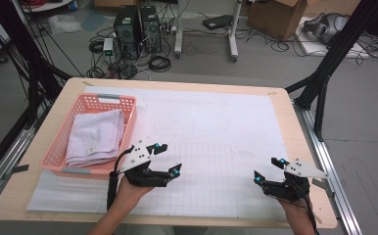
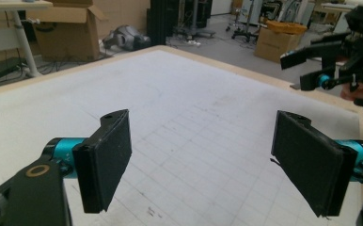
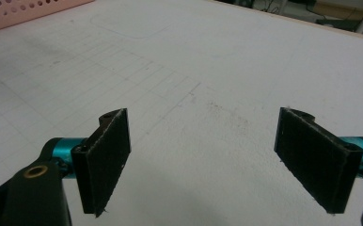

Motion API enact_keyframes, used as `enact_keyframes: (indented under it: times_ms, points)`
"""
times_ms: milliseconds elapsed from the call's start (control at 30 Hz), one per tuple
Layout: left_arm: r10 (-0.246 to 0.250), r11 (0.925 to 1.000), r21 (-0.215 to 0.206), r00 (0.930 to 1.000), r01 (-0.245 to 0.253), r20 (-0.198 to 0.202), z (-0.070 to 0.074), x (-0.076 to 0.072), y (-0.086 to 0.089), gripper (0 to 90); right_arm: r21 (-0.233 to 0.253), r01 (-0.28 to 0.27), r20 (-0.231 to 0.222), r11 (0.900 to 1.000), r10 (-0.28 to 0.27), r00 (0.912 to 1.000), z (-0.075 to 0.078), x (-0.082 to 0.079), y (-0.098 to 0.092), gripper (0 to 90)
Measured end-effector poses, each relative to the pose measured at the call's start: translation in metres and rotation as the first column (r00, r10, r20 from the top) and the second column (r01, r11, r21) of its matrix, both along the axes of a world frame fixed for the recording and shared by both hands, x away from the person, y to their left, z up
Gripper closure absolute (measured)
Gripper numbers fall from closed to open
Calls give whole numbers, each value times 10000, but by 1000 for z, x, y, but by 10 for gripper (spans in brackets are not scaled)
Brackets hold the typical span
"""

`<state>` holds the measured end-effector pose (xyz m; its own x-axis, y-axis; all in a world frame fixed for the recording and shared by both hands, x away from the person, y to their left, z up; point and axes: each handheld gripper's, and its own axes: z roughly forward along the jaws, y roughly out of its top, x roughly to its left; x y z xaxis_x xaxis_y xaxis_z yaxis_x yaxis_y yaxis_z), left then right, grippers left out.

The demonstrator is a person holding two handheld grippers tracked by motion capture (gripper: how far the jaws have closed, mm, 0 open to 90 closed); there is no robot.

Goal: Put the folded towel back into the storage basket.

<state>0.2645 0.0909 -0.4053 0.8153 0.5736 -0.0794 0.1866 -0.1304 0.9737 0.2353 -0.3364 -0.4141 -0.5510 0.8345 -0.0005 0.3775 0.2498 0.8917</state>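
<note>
**Towel sits up-left of our left gripper, nothing held yet**

Nearest us: both hands at the near edge of the table. Our left gripper has its jaws spread wide w/ nothing between them; in the left gripper view its pads frame bare grid paper only. Our right gripper is likewise wide open and empty, pads over blank sheet in the right gripper view.

Key relation: the folded towel lies in the pink basket, to the left of and slightly beyond our left gripper. That gripper is just beside the basket's near right corner, so it's clearly the closer one; the right gripper is well apart, across most of the table's width. Towel's long axis runs roughly near-to-far, along the basket's length. Left jaws point toward table centre and the right gripper, not at the towel, so we judge a turn to the left is needed before any reach.

In the way: basket's right wall stands between fingers and cloth, so approach likely has to come from above, over the rim.

Farther: white grid paper covers the tabletop, middle bare. Beyond the table edge: floor w/ PC towers, cables, a cardboard box.
</note>
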Motion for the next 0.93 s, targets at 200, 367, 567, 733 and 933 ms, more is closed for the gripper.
enact_keyframes:
  times_ms: [200,367,567,733,933]
  points:
    - [101,9998,-175,9996,-106,-261,-16,0,-1,213,57,104,67,9999,-104,9999,-2,-1,0,176]
    - [200,9996,-183,9995,-204,-229,-15,1,2,217,91,139,84,9999,-140,9999,-3,-3,1,176]
    - [364,9992,-176,9990,-369,-265,-16,2,7,217,73,95,63,9999,-95,9999,-5,-2,2,176]
    - [452,9986,-258,9985,-460,-314,-17,3,9,218,124,56,30,9999,-56,10000,-5,-1,2,176]
    - [477,9985,-260,9982,-487,-354,-18,4,10,217,194,108,36,9998,-109,9999,-5,-1,0,175]
